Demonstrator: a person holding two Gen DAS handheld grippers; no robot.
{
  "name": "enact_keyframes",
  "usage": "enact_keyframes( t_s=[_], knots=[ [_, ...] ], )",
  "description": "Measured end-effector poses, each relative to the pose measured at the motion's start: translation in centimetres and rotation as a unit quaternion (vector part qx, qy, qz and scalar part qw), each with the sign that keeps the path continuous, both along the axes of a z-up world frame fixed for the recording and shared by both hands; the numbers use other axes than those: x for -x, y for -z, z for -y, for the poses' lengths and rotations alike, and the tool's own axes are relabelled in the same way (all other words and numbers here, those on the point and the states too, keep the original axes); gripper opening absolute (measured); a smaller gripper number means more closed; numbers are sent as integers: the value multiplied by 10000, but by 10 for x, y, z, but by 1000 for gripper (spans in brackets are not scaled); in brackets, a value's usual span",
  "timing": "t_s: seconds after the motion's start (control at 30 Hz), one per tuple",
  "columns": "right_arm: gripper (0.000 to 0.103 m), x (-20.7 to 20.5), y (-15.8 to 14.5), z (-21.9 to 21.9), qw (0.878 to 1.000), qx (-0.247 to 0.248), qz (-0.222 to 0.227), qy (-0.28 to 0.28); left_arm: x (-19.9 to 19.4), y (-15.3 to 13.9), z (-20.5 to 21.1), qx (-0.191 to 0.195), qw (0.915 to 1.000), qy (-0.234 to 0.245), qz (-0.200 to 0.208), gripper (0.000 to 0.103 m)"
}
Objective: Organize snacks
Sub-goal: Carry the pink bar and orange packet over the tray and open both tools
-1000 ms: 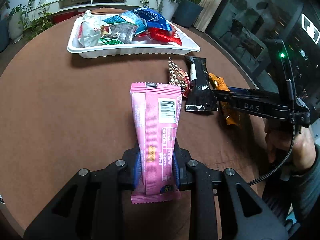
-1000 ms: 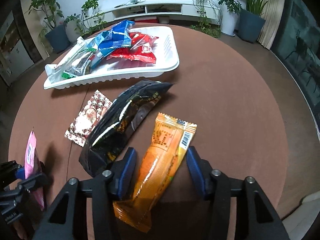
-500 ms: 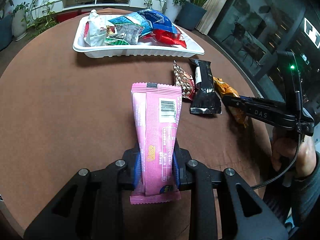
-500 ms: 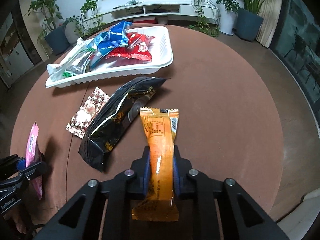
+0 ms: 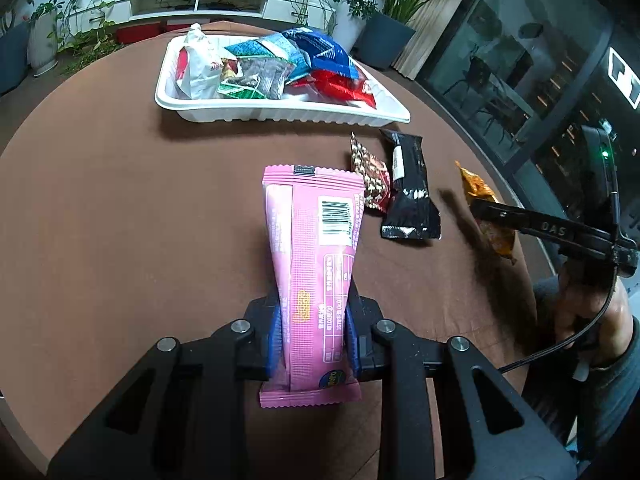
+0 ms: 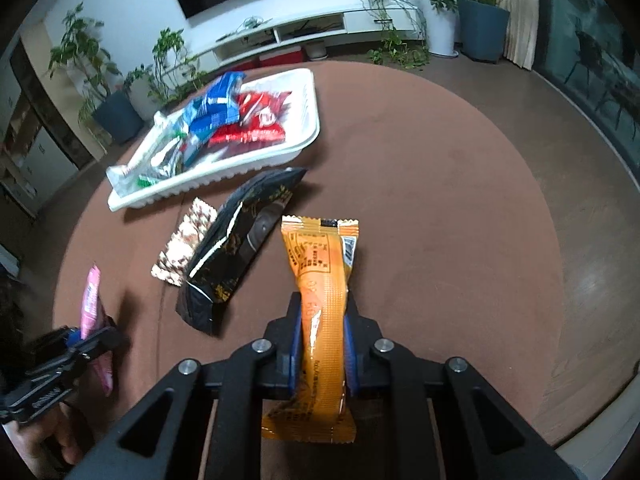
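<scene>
My left gripper (image 5: 313, 336) is shut on a pink snack packet (image 5: 316, 248) and holds it above the brown round table. My right gripper (image 6: 320, 340) is shut on an orange snack packet (image 6: 320, 276), lifted off the table. A white tray (image 5: 280, 114) with several snack bags stands at the far side; it also shows in the right wrist view (image 6: 256, 160). A black packet (image 5: 410, 196) and a small patterned red-brown packet (image 5: 370, 180) lie on the table between the tray and my grippers. The right gripper with the orange packet (image 5: 486, 208) shows at the right of the left wrist view.
The table's curved edge (image 6: 592, 320) runs close on the right. Potted plants (image 6: 480, 16) and a low white TV shelf (image 6: 304, 32) stand beyond the table. Glass panels (image 5: 520, 60) lie to the right.
My right gripper closed on the orange packet and lifted it off the table. My left gripper moved toward the tray with the pink packet still held.
</scene>
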State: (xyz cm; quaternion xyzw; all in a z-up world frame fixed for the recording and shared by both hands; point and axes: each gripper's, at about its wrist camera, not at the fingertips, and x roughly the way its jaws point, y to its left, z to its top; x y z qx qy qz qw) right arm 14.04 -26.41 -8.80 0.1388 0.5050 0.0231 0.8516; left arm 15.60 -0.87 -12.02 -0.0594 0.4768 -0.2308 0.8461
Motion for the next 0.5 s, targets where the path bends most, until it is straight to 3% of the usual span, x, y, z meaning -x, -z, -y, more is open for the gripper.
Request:
enact_keyframes(
  t_s=[0.27,0.5],
  knots=[
    [19,-4,-26,46,9982,-242,314,459,-13,-25,-26,223,9992,-285,170,23],
    [19,-34,-55,85,9940,-371,644,806,-48,-75,-54,241,9962,-559,619,23]
  ],
)
